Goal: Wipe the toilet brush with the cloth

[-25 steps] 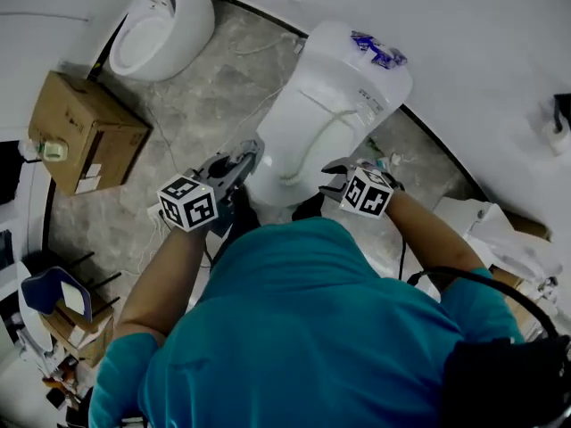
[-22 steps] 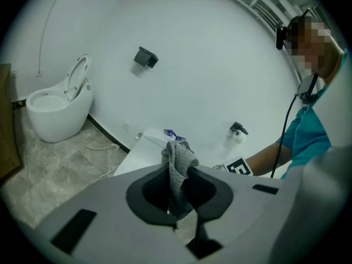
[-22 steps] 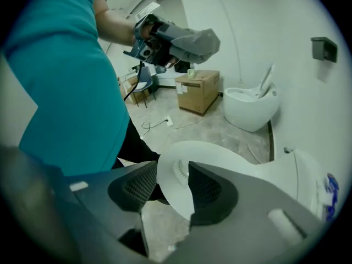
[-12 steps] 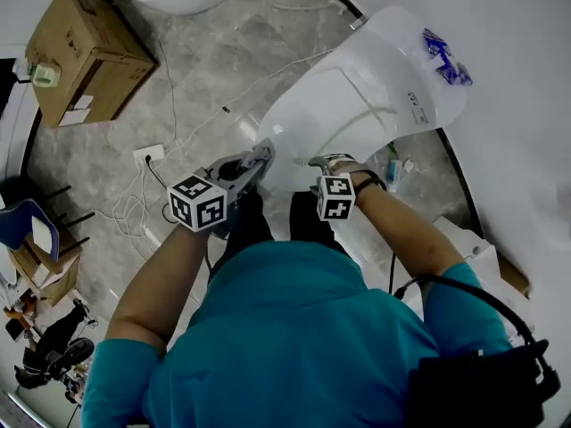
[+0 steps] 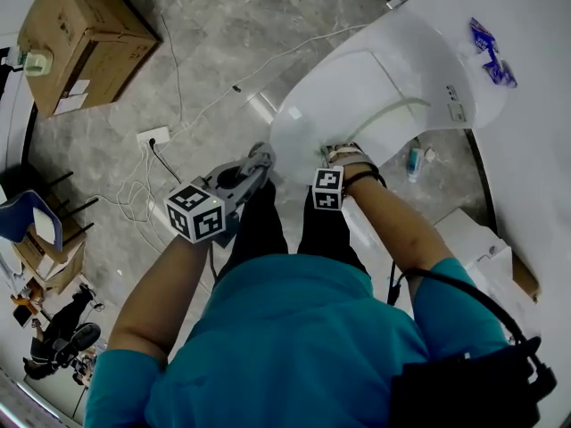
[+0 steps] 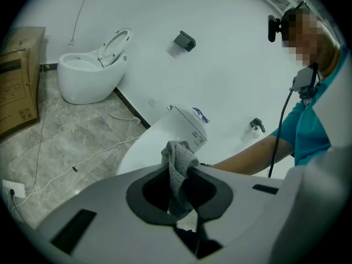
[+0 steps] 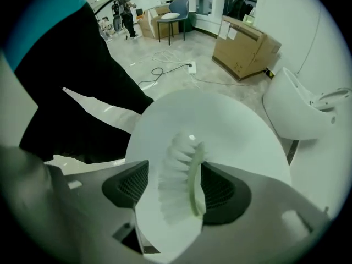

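Overhead, the left gripper [image 5: 261, 156] reaches forward and down toward the front of the toilet [image 5: 393, 69]. The right gripper [image 5: 337, 159] hangs just beside it, pointing down at the toilet's near edge. A box [image 5: 76, 29] and a socket [image 5: 153, 136] with cables [image 5: 192, 114] lie on the floor [image 5: 232, 25], well off to the left gripper's outer side.

Seen from the left gripper view, its jaws are pinched together on the cloth [image 6: 177, 161], a grey bunch that sticks up past the tips. The toilet stands just beyond them, and the person's arm [image 6: 247, 155] crosses to their right.

Seen from the right gripper view, the jaws stand wide, having just been opening, with the brush [image 7: 187, 172] between them over the toilet. Its white bristles are clear of one jaw. Its green back lies close by the other, and contact there cannot be made out.
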`<action>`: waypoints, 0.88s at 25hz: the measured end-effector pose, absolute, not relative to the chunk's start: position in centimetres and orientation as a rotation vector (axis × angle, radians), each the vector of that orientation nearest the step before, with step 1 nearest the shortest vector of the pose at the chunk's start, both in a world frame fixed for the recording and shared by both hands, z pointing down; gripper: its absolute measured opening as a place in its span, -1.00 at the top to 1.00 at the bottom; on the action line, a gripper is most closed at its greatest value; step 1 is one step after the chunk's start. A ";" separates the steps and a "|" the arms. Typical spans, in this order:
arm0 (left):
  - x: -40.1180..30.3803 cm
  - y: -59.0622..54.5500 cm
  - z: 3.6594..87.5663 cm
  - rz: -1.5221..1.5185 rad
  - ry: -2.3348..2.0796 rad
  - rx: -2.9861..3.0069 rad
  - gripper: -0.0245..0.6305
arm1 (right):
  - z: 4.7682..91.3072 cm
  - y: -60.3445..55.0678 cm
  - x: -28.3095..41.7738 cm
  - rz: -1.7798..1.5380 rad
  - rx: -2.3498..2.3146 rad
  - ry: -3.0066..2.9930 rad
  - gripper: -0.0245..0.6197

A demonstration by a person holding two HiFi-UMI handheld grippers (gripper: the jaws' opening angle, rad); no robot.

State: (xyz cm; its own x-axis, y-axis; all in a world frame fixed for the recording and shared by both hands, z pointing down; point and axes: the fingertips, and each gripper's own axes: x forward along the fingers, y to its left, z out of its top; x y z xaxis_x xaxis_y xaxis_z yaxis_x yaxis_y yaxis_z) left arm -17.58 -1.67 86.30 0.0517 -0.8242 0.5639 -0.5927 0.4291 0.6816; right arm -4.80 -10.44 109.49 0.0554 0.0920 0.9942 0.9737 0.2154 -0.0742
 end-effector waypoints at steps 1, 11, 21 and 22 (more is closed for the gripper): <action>-17.6 -1.3 86.7 -0.280 -1.636 1.253 0.80 | 110.3 -10.7 -4.7 -0.981 -1.127 -1.300 0.09; -18.5 0.4 86.4 -0.296 -1.627 1.266 0.80 | 108.5 -10.7 -6.6 -1.108 -1.104 -1.349 0.43; -25.7 1.4 75.7 -0.341 -1.756 1.397 0.80 | 81.8 -7.1 -20.3 -0.446 -0.893 -2.093 0.45; -26.7 1.4 74.1 -0.349 -1.773 1.422 0.80 | 77.9 -7.5 -22.1 -0.306 -0.846 -2.183 0.45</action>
